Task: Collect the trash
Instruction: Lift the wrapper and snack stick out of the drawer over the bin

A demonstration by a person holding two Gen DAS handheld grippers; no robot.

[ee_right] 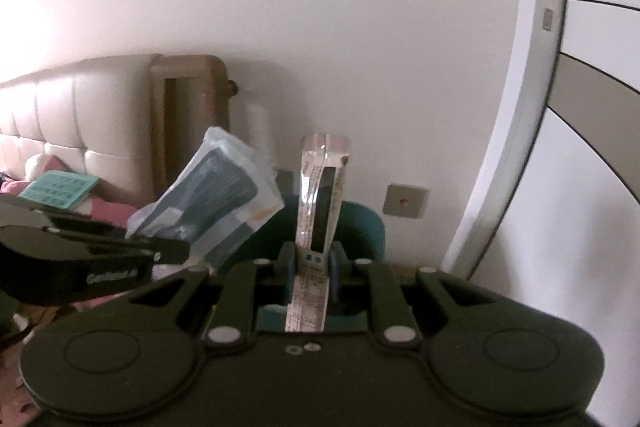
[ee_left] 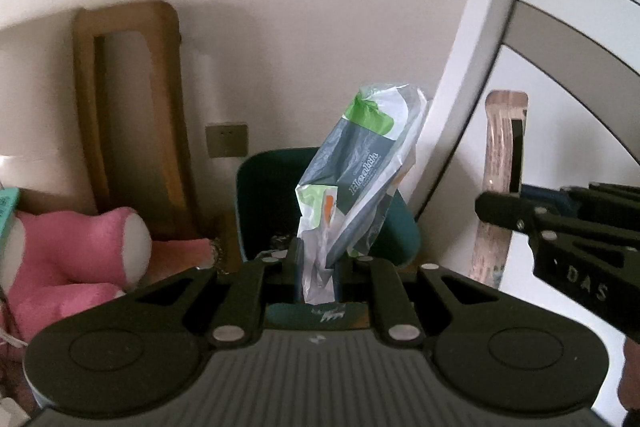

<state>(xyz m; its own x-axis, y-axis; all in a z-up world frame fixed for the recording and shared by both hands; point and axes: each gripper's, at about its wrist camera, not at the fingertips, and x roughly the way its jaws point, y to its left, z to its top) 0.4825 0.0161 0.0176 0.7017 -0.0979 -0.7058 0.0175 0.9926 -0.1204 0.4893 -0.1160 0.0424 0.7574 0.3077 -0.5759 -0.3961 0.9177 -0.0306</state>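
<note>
Trash wrapper (ee_left: 356, 167), crumpled green-and-grey plastic, is clamped in the left gripper (ee_left: 316, 259), sticking up over a teal bin (ee_left: 256, 195) beyond the fingertips. A narrow sachet (ee_right: 320, 203), possibly a snack packet, is pinched upright in the right gripper (ee_right: 312, 263), bin behind.

The wall (ee_left: 280, 7) is plain and pale. A brown wooden frame (ee_left: 128, 107) leans on it at the left. Near it is a padded cream headboard (ee_right: 72, 115), with a pink soft toy (ee_left: 76, 259) below. Small brown wall plates (ee_right: 406, 201) sit low on the wall. A white door edge (ee_right: 532, 107) stands at the right. Bright light glows far left.
</note>
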